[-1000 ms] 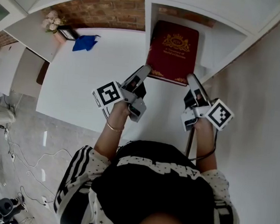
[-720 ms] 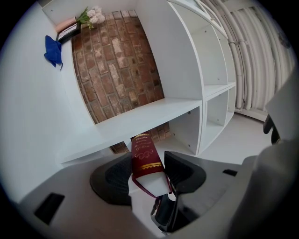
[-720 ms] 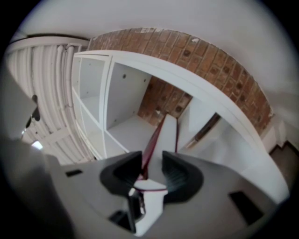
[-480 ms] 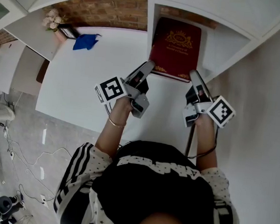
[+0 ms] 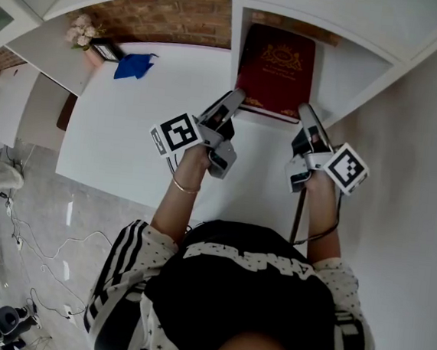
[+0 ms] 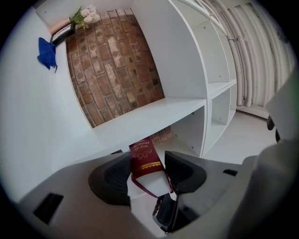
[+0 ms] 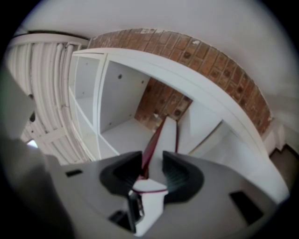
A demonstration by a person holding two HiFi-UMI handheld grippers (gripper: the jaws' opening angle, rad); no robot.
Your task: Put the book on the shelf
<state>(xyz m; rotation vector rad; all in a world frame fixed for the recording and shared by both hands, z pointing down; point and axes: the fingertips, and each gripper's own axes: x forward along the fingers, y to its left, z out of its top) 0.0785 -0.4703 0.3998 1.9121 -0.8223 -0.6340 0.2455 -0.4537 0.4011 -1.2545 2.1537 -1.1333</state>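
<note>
The book [image 5: 276, 68] lies flat with its red cover up. Its far part is inside the right-hand compartment of the shelf [image 5: 344, 63], and its near edge juts out over the white worktop [image 5: 130, 131].

The left hand-held gripper [image 5: 231, 102] is clamped on the near left corner, with the spine end between its pads. The right hand-held gripper [image 5: 305, 113] is clamped on the near right corner, over the white page edge. Both point level into the opening.

The book's left edge runs just beside the upright divider [image 5: 234, 33], nearly parallel to it, and I cannot tell whether they touch. To the book's right, bare shelf floor lies open as far as the slanting side wall. The compartment is backed by a brick wall [image 5: 164, 17], which also shows beyond the book's far edge.

On the worktop, a blue cloth [image 5: 133, 66] sits well apart to the left, near the back corner. The stretch between the cloth and the grippers is plain white surface.
</note>
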